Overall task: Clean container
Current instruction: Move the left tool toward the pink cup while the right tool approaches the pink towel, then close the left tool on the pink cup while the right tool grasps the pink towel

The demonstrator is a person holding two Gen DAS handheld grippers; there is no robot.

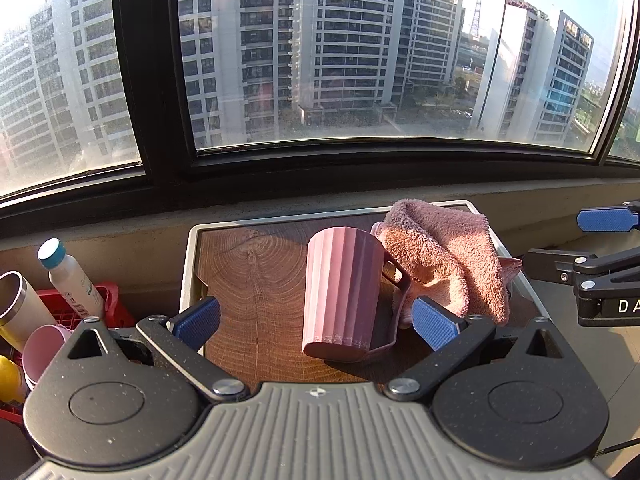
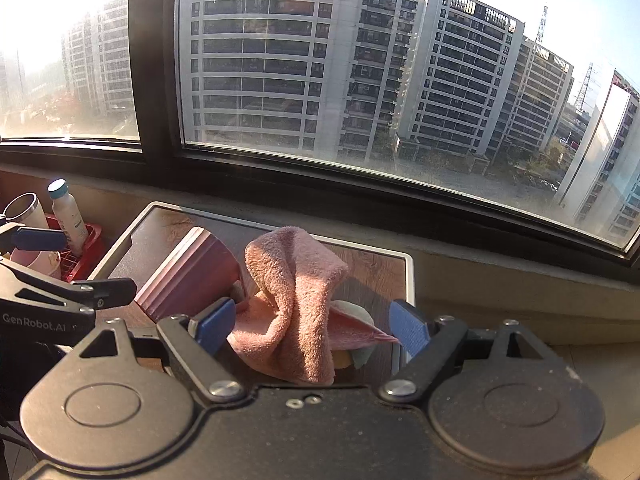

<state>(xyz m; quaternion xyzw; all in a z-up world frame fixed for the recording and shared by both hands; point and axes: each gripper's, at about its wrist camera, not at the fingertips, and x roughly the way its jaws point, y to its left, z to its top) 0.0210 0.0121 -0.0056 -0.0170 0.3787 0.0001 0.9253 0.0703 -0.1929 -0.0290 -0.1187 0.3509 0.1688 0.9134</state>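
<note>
The pink ribbed cup (image 1: 344, 296) stands on the wood-topped tray (image 1: 256, 280), between the spread fingers of the left gripper (image 1: 316, 322). At its two o'clock slumps the pink towel (image 2: 292, 300), framed by the right gripper (image 2: 312, 326), also spread wide.
</note>
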